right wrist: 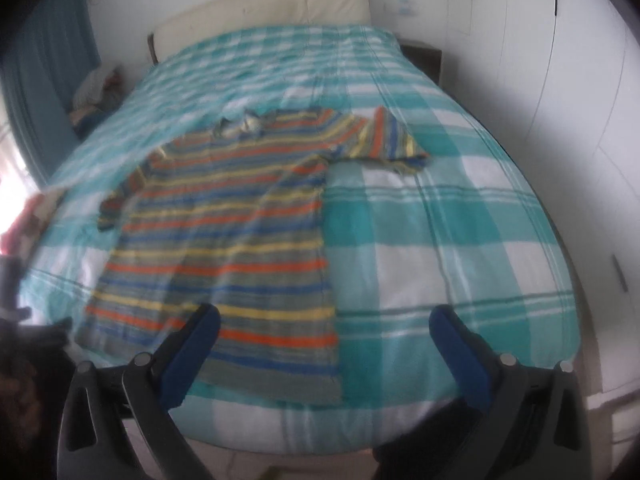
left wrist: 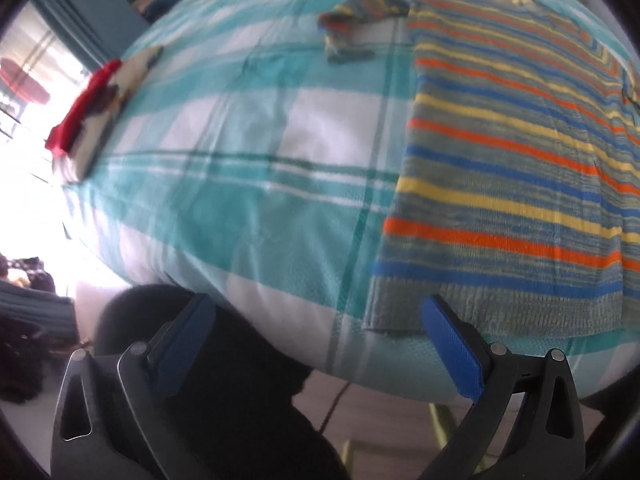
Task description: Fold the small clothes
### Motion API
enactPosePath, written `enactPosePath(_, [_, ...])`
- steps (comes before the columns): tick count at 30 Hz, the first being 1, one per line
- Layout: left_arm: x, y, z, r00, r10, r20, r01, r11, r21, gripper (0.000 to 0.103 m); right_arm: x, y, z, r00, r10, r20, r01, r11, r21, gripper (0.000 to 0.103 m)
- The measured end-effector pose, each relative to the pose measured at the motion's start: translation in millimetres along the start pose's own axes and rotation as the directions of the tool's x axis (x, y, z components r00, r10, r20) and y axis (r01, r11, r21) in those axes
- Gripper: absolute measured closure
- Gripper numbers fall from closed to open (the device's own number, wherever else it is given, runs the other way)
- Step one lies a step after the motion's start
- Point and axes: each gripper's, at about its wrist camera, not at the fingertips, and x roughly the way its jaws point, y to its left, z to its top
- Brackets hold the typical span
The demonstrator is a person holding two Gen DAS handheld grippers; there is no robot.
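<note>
A small striped knit sweater [right wrist: 228, 232] in orange, blue, yellow and grey lies flat on the bed, hem toward me, both short sleeves spread out. In the left wrist view the sweater [left wrist: 516, 168] fills the right side, its hem just beyond the right finger. My left gripper [left wrist: 320, 320] is open and empty, held at the bed's near edge to the left of the sweater. My right gripper [right wrist: 324, 328] is open and empty too, hovering over the sweater's lower right corner, its left finger above the hem.
The bed has a teal and white plaid cover [right wrist: 440, 240] with a cream headboard [right wrist: 260, 8] at the far end. A folded pile with something red [left wrist: 86, 116] lies at the bed's left edge. White wardrobe doors [right wrist: 580, 80] stand on the right. Floor [left wrist: 380, 432] shows below.
</note>
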Motion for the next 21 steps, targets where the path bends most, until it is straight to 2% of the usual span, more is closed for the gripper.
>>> enactPosePath(1, [10.3, 3.2, -0.2, 0.997, -0.070, -0.029, 0.070, 0.997, -0.012, 0.000, 12.6, -2.2, -9.1, 0.999, 0.008, -0.035, -0.008, 1.000, -0.014, 0.000])
enactPosePath(2, [13.8, 3.6, -0.6, 0.993, -0.109, -0.035, 0.108, 0.994, -0.022, 0.000, 23.3, -5.6, -17.7, 0.998, 0.029, -0.064, -0.030, 0.999, -0.019, 0.000])
enactPosePath(3, [18.4, 4.8, -1.4, 0.984, -0.174, -0.037, 0.173, 0.984, -0.045, 0.000, 33.3, -6.8, -23.8, 0.994, 0.060, -0.092, -0.061, 0.998, -0.011, 0.000])
enactPosePath(5, [24.5, 8.0, -4.1, 0.945, -0.325, -0.026, 0.319, 0.939, -0.130, 0.000, 48.8, -11.5, -31.4, 0.983, 0.129, -0.127, -0.125, 0.991, 0.036, 0.000])
enactPosePath(6, [25.9, 8.4, -4.1, 0.938, -0.347, -0.013, 0.341, 0.927, -0.152, 0.000, 54.4, -13.2, -31.6, 0.978, 0.161, -0.131, -0.153, 0.986, 0.071, 0.001])
enactPosePath(7, [31.1, 11.3, -4.9, 0.926, -0.375, 0.029, 0.373, 0.905, -0.204, 0.000, 59.2, -12.5, -30.7, 0.975, 0.179, -0.133, -0.167, 0.981, 0.099, 0.001])
enactPosePath(9, [35.6, 10.1, -8.1, 0.922, -0.384, 0.055, 0.385, 0.888, -0.251, 0.000, 69.9, -9.7, -28.0, 0.968, 0.201, -0.148, -0.183, 0.975, 0.126, 0.001])
enactPosePath(11, [34.7, 6.1, -11.8, 0.923, -0.379, 0.067, 0.384, 0.889, -0.251, 0.000, 82.7, -3.5, -28.4, 0.961, 0.202, -0.191, -0.183, 0.977, 0.112, 0.005])
enactPosePath(12, [32.0, 1.8, -13.2, 0.925, -0.375, 0.061, 0.379, 0.897, -0.226, 0.000, 86.3, -0.9, -29.1, 0.963, 0.174, -0.207, -0.158, 0.983, 0.089, 0.008])
enactPosePath(13, [29.1, -4.6, -16.5, 0.929, -0.368, 0.043, 0.370, 0.914, -0.169, 0.000, 85.2, 1.5, -29.8, 0.966, 0.146, -0.215, -0.137, 0.989, 0.055, 0.016])
enactPosePath(15, [29.1, -11.1, -16.9, 0.937, -0.348, 0.024, 0.348, 0.930, -0.118, 0.005, 79.2, 2.3, -30.4, 0.961, 0.166, -0.222, -0.165, 0.986, 0.023, 0.050])
enactPosePath(16, [19.7, -19.1, -19.5, 0.945, -0.327, 0.021, 0.327, 0.940, -0.093, 0.017, 77.5, 1.2, -31.2, 0.952, 0.194, -0.237, -0.194, 0.981, 0.024, 0.084])
enactPosePath(17, [14.7, -22.8, -22.0, 0.945, -0.328, 0.020, 0.328, 0.941, -0.081, 0.023, 76.9, 0.2, -32.1, 0.941, 0.225, -0.255, -0.224, 0.974, 0.031, 0.097])
enactPosePath(18, [12.3, -24.5, -22.9, 0.942, -0.334, 0.021, 0.335, 0.939, -0.075, 0.035, 75.5, -0.8, -32.3, 0.936, 0.234, -0.263, -0.233, 0.972, 0.034, 0.097])
enactPosePath(19, [9.1, -29.0, -27.7, 0.937, -0.350, 0.021, 0.350, 0.934, -0.065, 0.052, 73.5, -0.7, -32.3, 0.935, 0.235, -0.266, -0.236, 0.971, 0.031, 0.097])
enactPosePath(20, [6.5, -30.3, -30.3, 0.930, -0.367, 0.014, 0.367, 0.928, -0.060, 0.062, 70.1, -1.0, -31.5, 0.934, 0.238, -0.266, -0.239, 0.971, 0.028, 0.097])
enactPosePath(21, [3.2, -33.1, -31.9, 0.924, -0.383, 0.005, 0.383, 0.922, -0.055, 0.082, 65.4, -2.4, -30.4, 0.935, 0.239, -0.261, -0.240, 0.970, 0.029, 0.097])
